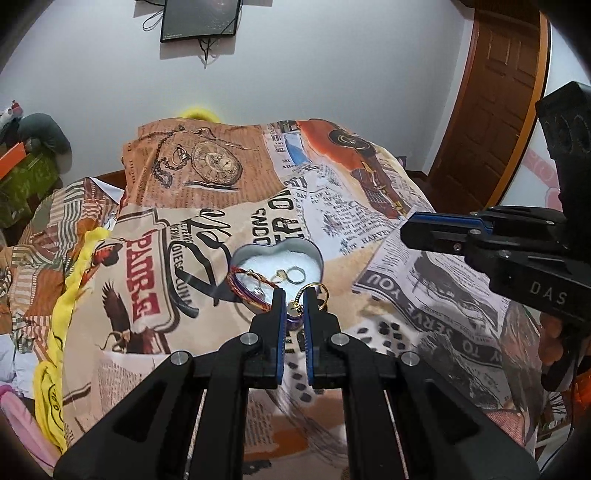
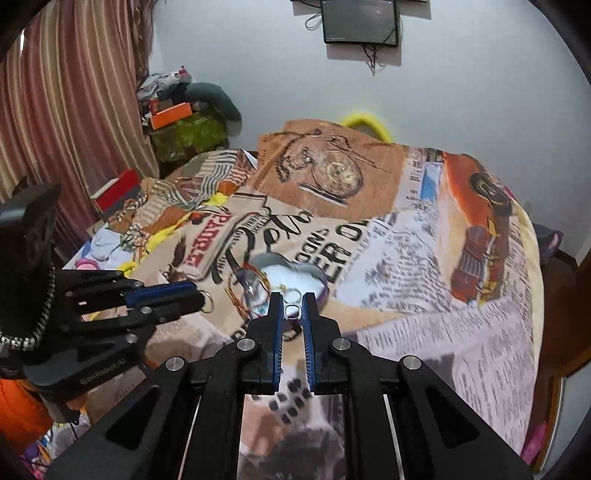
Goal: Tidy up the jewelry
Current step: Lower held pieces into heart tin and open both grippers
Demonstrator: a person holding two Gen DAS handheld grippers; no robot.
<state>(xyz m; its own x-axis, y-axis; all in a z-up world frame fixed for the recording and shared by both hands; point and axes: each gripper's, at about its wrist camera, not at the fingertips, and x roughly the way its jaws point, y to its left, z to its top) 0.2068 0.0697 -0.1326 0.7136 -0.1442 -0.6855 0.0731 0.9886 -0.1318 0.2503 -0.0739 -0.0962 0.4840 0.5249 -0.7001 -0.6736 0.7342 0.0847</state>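
A heart-shaped tin point(image 1: 242, 255) with white lining lies on the printed bedspread; it also shows in the right wrist view point(image 2: 320, 277). In it lie a ring point(image 1: 295, 274) and a small gold piece point(image 1: 280, 275). A red-and-gold bracelet point(image 1: 242, 291) hangs over its near rim. My left gripper point(image 1: 295, 301) is shut on a gold ring with a charm point(image 1: 318, 286), just in front of the tin. My right gripper point(image 2: 292, 302) is shut on a small silver ring point(image 2: 291, 308), held over the tin's near edge.
The printed bedspread point(image 1: 406, 266) covers the bed. A yellow cloth point(image 1: 70, 295) lies at the left. Boxes and clothes point(image 2: 184, 122) pile by the curtain. A wooden door point(image 1: 495, 110) stands at the right. A screen point(image 2: 360, 22) hangs on the wall.
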